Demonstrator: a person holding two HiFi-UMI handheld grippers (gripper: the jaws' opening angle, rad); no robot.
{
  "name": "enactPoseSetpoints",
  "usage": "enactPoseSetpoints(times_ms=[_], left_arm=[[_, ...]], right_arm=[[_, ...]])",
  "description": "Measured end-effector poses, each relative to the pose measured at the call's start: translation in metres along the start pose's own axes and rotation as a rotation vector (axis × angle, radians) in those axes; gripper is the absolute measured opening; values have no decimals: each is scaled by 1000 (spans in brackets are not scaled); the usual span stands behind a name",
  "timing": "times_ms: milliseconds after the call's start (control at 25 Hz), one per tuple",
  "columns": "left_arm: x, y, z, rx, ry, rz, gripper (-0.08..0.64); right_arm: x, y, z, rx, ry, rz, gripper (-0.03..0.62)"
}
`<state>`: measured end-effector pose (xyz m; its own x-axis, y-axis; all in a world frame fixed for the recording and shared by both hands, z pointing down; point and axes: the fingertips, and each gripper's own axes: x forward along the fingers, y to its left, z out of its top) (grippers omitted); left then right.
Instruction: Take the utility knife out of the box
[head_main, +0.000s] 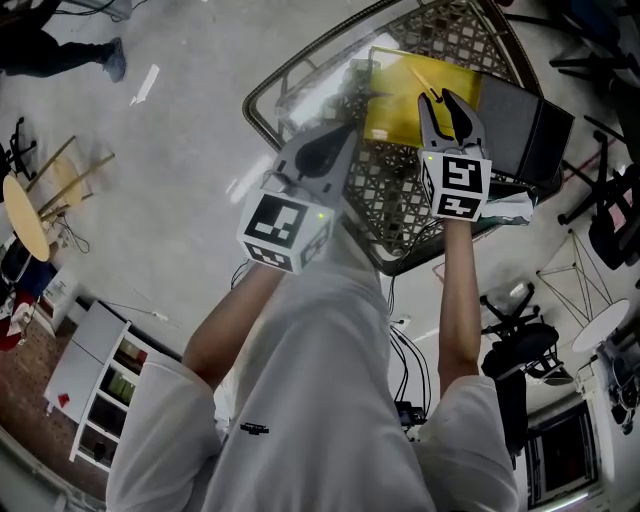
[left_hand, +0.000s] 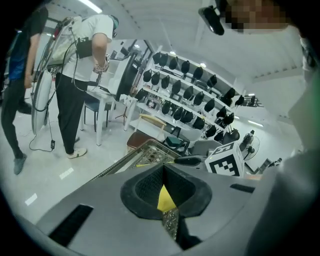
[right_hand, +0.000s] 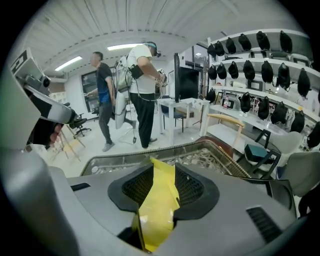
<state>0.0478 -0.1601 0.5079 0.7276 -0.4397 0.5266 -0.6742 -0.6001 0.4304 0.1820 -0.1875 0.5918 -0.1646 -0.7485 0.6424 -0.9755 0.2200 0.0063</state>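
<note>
A yellow box (head_main: 400, 95) lies on the woven glass-topped table (head_main: 262, 120). My right gripper (head_main: 447, 100) hangs just over the box's right part, its fingers spread. In the right gripper view its jaws (right_hand: 162, 167) stand apart, and the yellow box (right_hand: 157, 200) shows in the gap without the pads pressing on it. My left gripper (head_main: 345, 128) is at the box's left edge. In the left gripper view its tips (left_hand: 164, 167) meet, and only a sliver of yellow box (left_hand: 166, 199) shows behind them. No utility knife is visible.
A dark grey case (head_main: 530, 130) lies on the table right of the box. Cables (head_main: 410, 360) and a black office chair (head_main: 520, 350) are on the floor nearby, with a white shelf unit (head_main: 95, 390) at the lower left. People (right_hand: 142, 95) stand beyond the table.
</note>
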Motion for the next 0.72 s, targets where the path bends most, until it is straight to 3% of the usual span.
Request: enactPoseSetpoints(times_ms=[320, 720], left_arm=[[25, 11, -18, -34, 49, 6, 0], [39, 17, -31, -57, 77, 1, 1]], right_arm=[[41, -11, -46, -14, 181, -8, 153], [74, -23, -80, 5, 297, -17, 153]])
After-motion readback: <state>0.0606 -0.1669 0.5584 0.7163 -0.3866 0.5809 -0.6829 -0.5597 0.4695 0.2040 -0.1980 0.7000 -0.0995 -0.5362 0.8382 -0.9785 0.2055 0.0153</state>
